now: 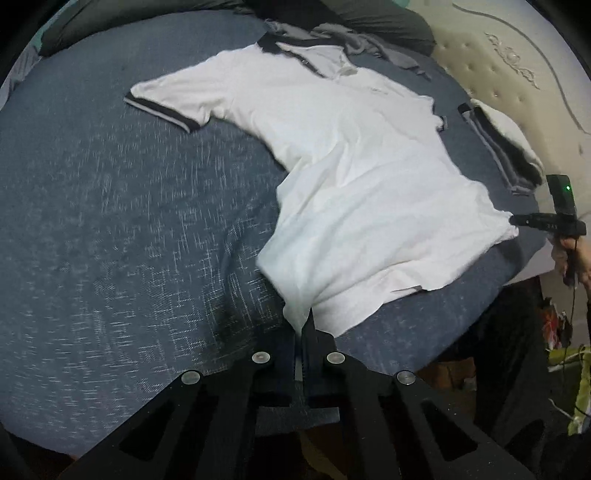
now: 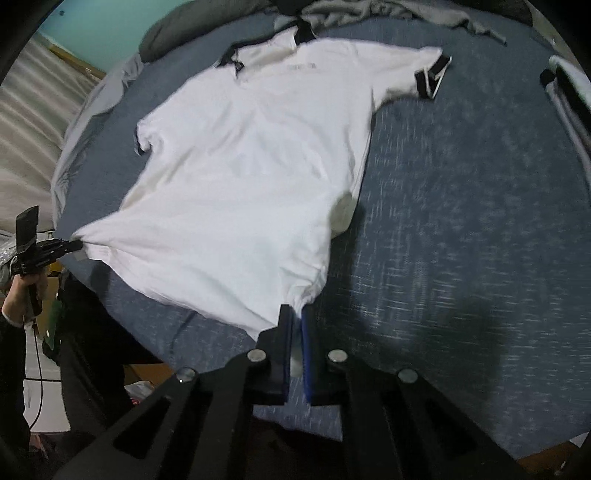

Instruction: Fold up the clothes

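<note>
A white polo shirt (image 1: 351,155) (image 2: 251,155) with a black collar and black sleeve cuffs lies face up on the blue-grey bed cover (image 1: 110,221) (image 2: 461,221). The collar points away from me and the hem is stretched toward the near bed edge. In the left wrist view my left gripper (image 1: 301,325) is shut on one hem corner. My right gripper (image 1: 517,220) pinches the other corner at the right side. The right wrist view shows my right gripper (image 2: 298,314) shut on its hem corner, and my left gripper (image 2: 75,245) holding the far corner at the left.
A folded pile of dark and grey clothes (image 1: 498,147) (image 2: 569,96) sits by the cream tufted headboard (image 1: 498,55). Crumpled grey garments (image 1: 332,37) (image 2: 369,11) lie beyond the collar. A hand (image 1: 569,258) holds the right gripper past the bed edge.
</note>
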Demonstrator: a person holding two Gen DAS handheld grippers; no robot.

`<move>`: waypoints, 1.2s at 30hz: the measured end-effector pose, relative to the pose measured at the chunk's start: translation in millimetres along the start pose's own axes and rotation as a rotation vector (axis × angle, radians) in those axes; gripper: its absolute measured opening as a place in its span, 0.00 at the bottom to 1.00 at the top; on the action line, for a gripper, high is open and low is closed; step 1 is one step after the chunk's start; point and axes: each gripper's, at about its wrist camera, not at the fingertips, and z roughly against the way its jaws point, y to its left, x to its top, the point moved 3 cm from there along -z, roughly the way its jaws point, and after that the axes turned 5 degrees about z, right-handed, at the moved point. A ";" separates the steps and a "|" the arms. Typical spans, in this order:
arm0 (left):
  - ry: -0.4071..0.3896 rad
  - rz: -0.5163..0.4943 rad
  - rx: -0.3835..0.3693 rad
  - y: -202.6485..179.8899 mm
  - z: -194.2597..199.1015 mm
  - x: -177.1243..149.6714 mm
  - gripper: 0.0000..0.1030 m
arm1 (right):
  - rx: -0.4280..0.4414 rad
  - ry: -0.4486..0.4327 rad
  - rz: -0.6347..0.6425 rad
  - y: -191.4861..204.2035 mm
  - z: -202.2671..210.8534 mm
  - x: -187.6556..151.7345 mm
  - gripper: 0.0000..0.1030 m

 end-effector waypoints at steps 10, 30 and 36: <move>0.119 -0.042 0.003 -5.5 0.1 -30.6 0.02 | -0.010 0.048 0.011 5.1 8.0 -34.6 0.04; 0.030 0.090 0.071 41.2 4.4 14.1 0.17 | -0.023 -0.094 -0.073 -30.1 30.1 9.2 0.31; -0.056 0.076 0.054 35.4 -2.0 95.8 0.30 | -0.022 -0.202 -0.050 -30.2 33.5 77.1 0.33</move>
